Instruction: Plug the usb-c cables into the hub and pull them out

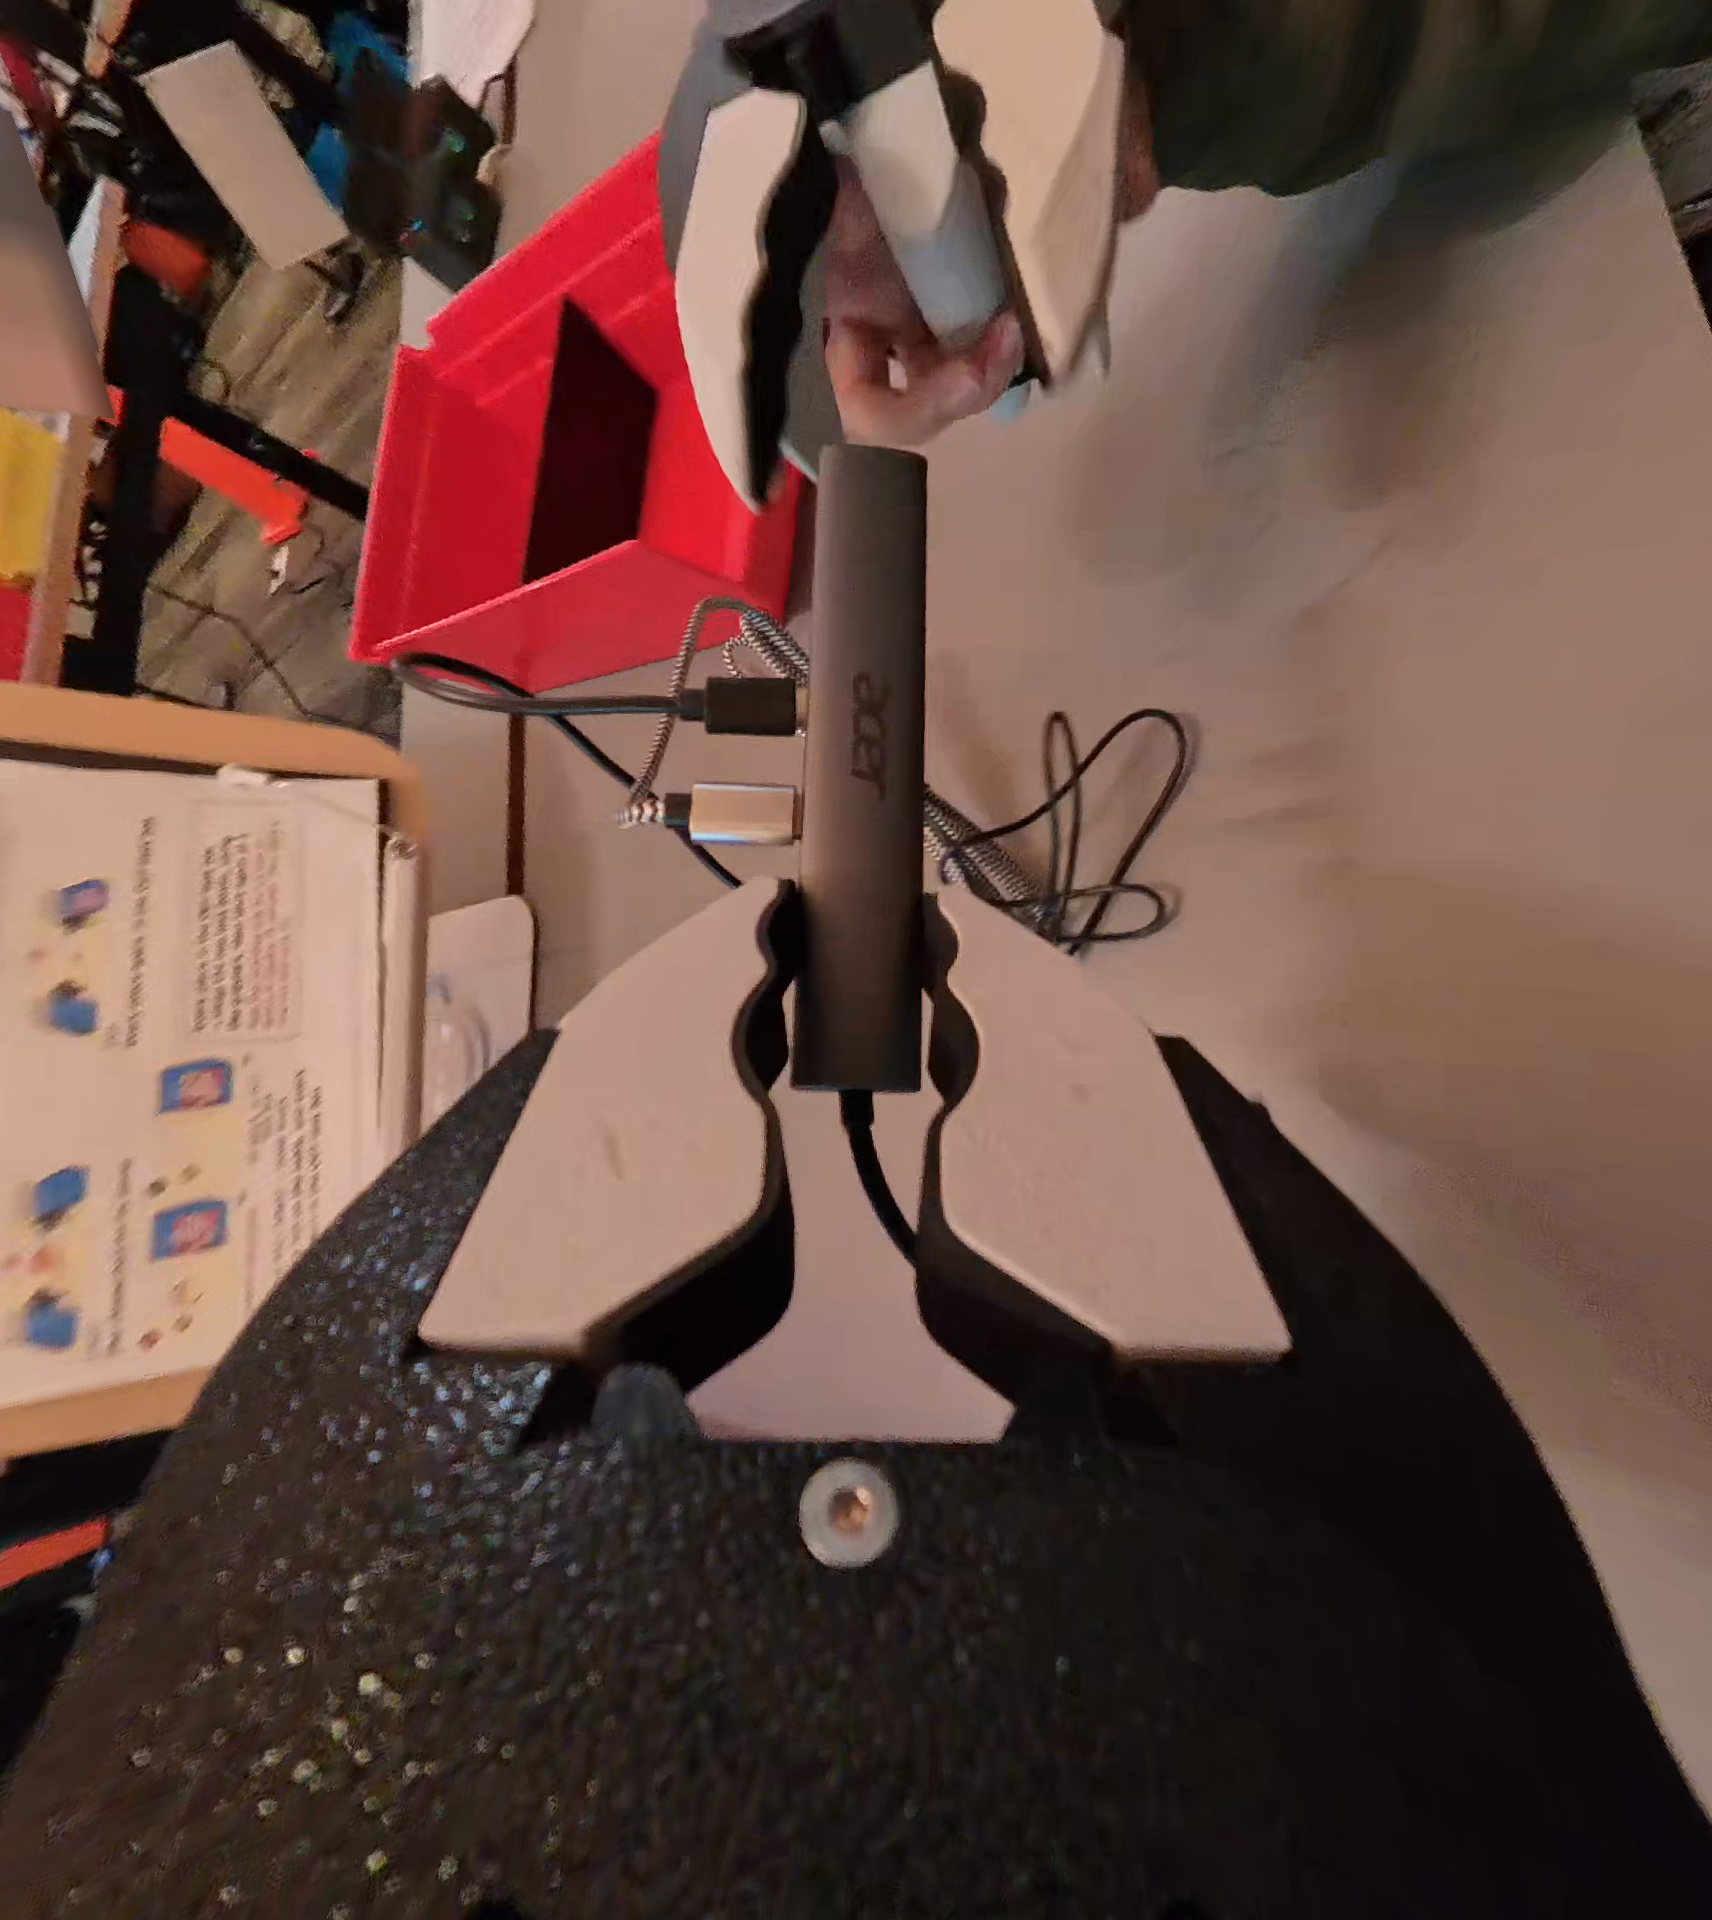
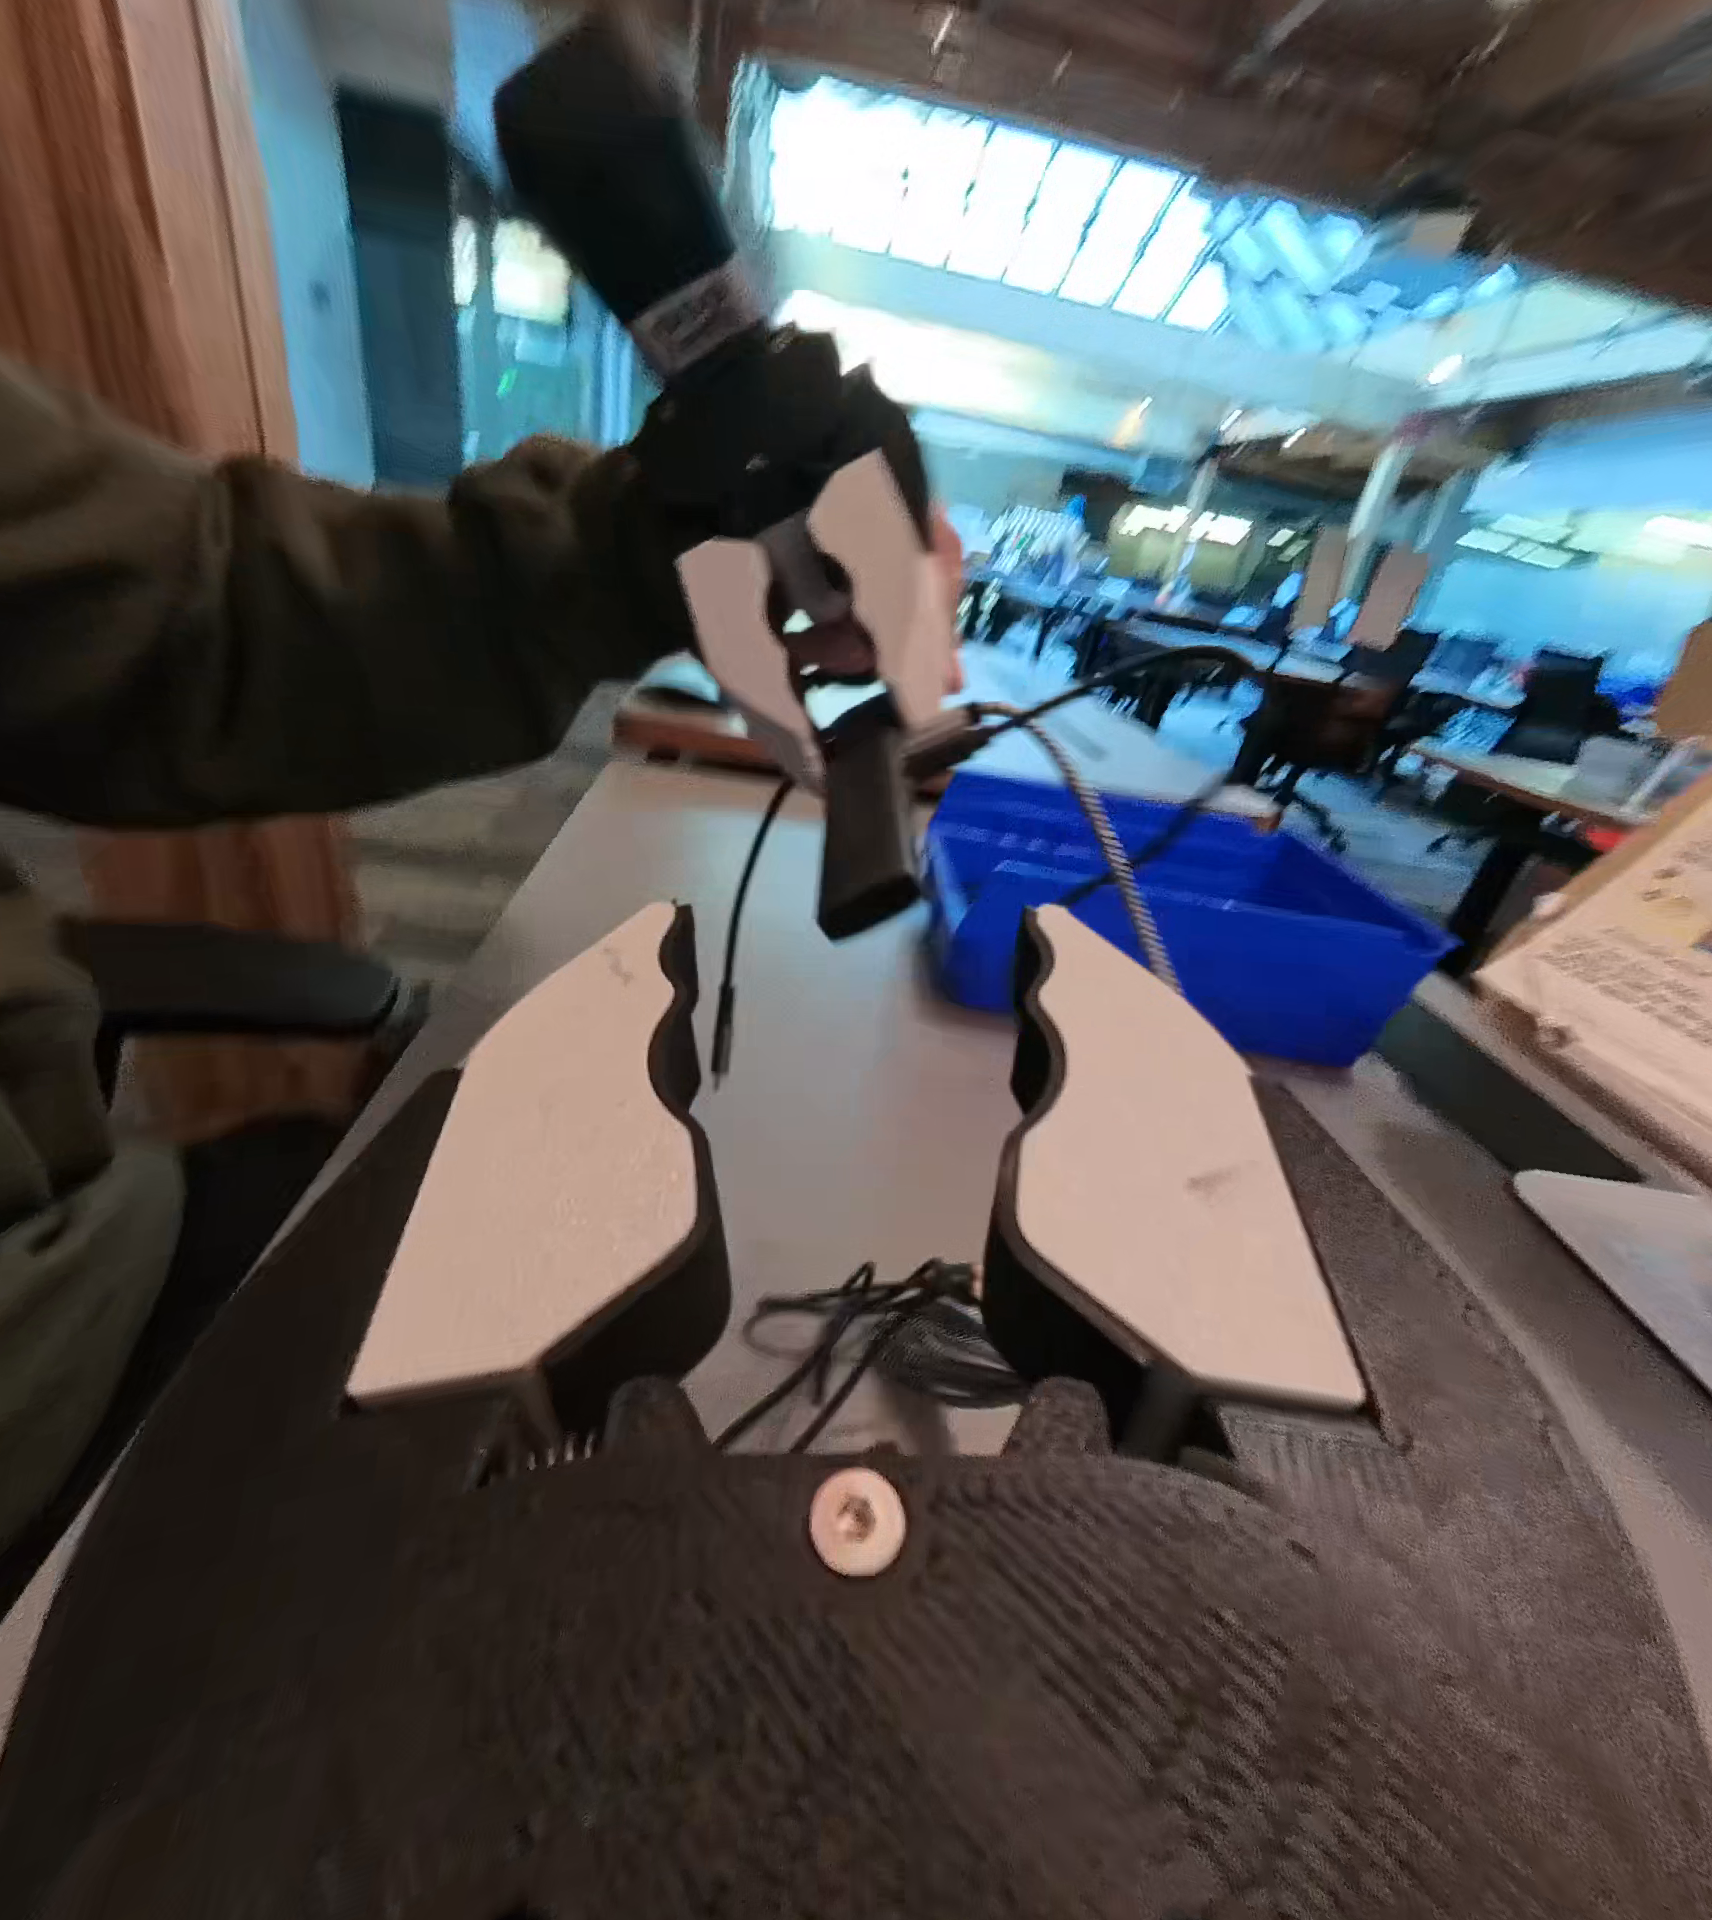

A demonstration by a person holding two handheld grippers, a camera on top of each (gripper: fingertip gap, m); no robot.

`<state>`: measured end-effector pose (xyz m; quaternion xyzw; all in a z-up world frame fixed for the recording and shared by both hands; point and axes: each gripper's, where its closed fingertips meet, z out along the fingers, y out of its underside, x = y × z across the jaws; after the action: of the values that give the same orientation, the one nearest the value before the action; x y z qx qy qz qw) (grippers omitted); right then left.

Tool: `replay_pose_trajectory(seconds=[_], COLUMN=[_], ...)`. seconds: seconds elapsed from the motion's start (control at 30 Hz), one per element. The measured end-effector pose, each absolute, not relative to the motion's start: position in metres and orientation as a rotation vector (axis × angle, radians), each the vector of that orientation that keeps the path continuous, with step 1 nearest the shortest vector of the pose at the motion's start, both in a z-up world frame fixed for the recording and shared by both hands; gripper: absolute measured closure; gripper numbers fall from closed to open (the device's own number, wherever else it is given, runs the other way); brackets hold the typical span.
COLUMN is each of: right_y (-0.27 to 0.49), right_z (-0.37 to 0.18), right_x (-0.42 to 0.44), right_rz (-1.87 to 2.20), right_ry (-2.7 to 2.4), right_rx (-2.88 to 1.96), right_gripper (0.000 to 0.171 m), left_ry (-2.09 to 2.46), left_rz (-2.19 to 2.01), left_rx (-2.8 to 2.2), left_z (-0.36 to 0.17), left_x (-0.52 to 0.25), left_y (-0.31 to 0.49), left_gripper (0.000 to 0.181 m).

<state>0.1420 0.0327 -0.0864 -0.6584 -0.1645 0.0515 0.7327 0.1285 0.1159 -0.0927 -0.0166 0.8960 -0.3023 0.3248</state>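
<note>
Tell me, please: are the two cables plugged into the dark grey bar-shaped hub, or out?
In. The black plug and silver plug both sit flush against the dark grey bar-shaped hub.

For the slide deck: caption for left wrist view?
Left gripper clamps the hub, two cables plugged in; open right gripper faces it.

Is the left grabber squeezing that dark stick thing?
Touching. The left wrist view shows the left gripper with both fingers pressed against the sides of the hub, no gap on either side.

Probably an office: desk rows.
</note>
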Motion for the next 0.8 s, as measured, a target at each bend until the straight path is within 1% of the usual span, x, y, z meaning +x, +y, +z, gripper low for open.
replay_pose_trajectory(seconds=[0.07, 0.13, 0.2, 0.27, 0.3, 0.5, 0.63, 0.7, 0.73, 0.8], right_y=[0.044, 0.054, 0.056, 0.055, 0.053, 0.056, 0.062, 0.061, 0.059, 0.055], right_z=[-0.107, -0.122, -0.136, -0.141, -0.142, -0.139, -0.131, -0.123, -0.120, -0.117], right_x=[0.133, 0.137, 0.143, 0.149, 0.151, 0.157, 0.176, 0.193, 0.201, 0.209], right_rz=[0.091, -0.018, -0.126, -0.202, -0.211, -0.231, -0.376, -0.529, -0.600, -0.709], right_ry=[-0.429, -0.435, -0.440, -0.444, -0.446, -0.418, -0.261, -0.135, -0.077, 0.010], right_rx=[-1.556, -1.627, -1.671, -1.651, -1.647, -1.589, -1.539, -1.499, -1.482, -1.444], right_gripper=[0.118, 0.120, 0.129, 0.143, 0.147, 0.148, 0.148, 0.148, 0.147, 0.147], left_ry=[2.379, 2.411, 2.446, 2.464, 2.471, 2.460, 2.234, 1.969, 1.821, 1.588], left_rz=[-0.809, -0.835, -0.872, -0.914, -0.948, -1.054, -1.213, -1.246, -1.276, -1.416], left_rx=[-0.030, -0.020, -0.007, 0.004, 0.004, -0.064, -0.409, -0.721, -0.897, -1.178], left_z=[-0.108, -0.121, -0.132, -0.140, -0.141, -0.143, -0.123, -0.103, -0.096, -0.096], left_x=[0.136, 0.142, 0.145, 0.146, 0.147, 0.156, 0.182, 0.200, 0.204, 0.198], left_y=[0.109, 0.103, 0.098, 0.095, 0.093, 0.095, 0.109, 0.129, 0.138, 0.140], left_gripper=[0.159, 0.159, 0.159, 0.159, 0.159, 0.158, 0.145, 0.137, 0.137, 0.133])
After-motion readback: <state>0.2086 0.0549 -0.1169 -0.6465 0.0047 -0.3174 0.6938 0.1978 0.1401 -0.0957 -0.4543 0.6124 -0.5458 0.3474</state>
